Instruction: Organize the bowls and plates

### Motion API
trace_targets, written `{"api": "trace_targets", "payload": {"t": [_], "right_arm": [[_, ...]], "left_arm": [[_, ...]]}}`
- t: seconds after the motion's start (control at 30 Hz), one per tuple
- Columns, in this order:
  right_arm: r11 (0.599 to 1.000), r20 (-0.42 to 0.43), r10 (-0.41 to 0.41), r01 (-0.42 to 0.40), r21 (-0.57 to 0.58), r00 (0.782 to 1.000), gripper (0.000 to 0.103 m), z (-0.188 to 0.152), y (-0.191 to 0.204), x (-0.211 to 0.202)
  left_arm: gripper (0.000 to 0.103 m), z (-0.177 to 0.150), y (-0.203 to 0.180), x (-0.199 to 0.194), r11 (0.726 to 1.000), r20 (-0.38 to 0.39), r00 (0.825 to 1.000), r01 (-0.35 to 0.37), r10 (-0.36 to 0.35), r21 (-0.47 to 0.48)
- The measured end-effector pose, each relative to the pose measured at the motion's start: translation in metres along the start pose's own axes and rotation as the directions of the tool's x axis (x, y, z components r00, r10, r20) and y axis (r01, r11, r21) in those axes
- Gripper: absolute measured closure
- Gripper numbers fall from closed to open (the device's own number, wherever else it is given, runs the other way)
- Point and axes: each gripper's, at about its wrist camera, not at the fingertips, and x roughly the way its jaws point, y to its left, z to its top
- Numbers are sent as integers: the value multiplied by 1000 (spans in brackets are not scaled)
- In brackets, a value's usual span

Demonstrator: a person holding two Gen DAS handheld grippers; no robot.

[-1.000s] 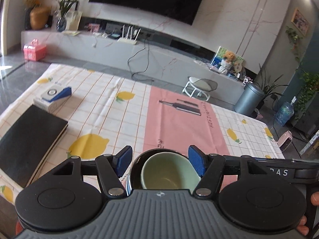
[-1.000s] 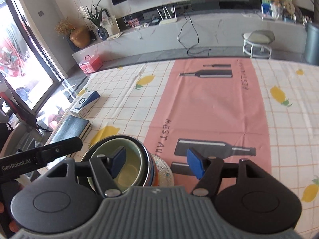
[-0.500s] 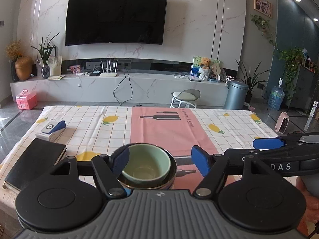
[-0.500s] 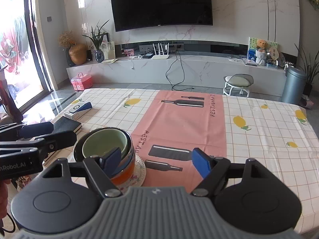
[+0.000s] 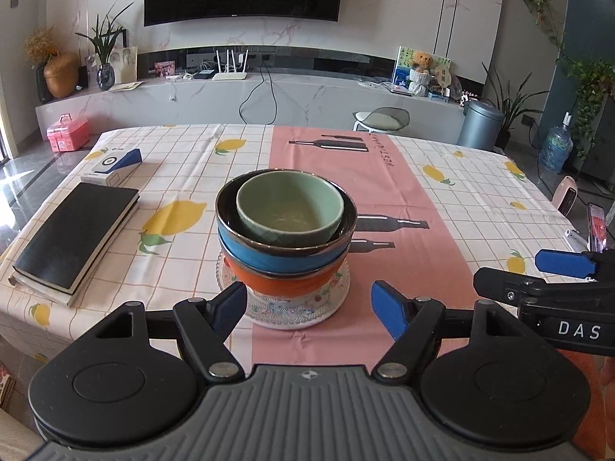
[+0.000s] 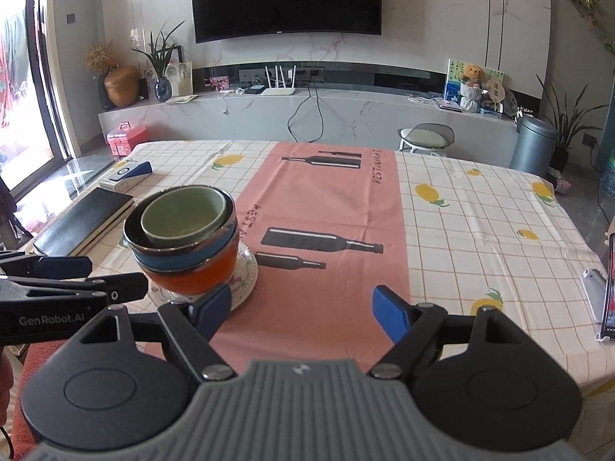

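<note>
A stack stands near the table's front edge: a small green bowl (image 5: 289, 207) nested in a blue bowl (image 5: 284, 255), that in an orange bowl (image 5: 286, 283), all on a patterned glass plate (image 5: 292, 313). My left gripper (image 5: 309, 307) is open just in front of the stack, touching nothing. In the right wrist view the same stack, green bowl (image 6: 183, 213) on top and plate (image 6: 246, 272) below, sits to the left of my right gripper (image 6: 301, 309), which is open and empty over the pink cloth strip.
A black notebook (image 5: 77, 236) and a blue-white box (image 5: 117, 162) lie at the table's left. A phone on a stand (image 6: 611, 288) is at the right edge. The lemon-print tablecloth (image 5: 442, 199) covers the table; a stool (image 5: 380, 117) stands beyond it.
Both grippers drew back from the bowl stack toward the table's front edge and opened wider; the whole stack and its plate came into view.
</note>
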Motion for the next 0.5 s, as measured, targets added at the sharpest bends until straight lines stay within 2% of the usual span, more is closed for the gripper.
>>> {"api": "trace_targets", "payload": {"t": [0.17,0.5], "right_arm": [[1000,-43,-12,13,25,999,24,-7,-1,9],[1000,-98,-1,2,10,995,24,-11,5,24]], "left_arm": [[16,-7,2,8,1000,-44,999,4,-5,-12],[16,-10,8,16,999,-73,997,-10,8,-40]]}}
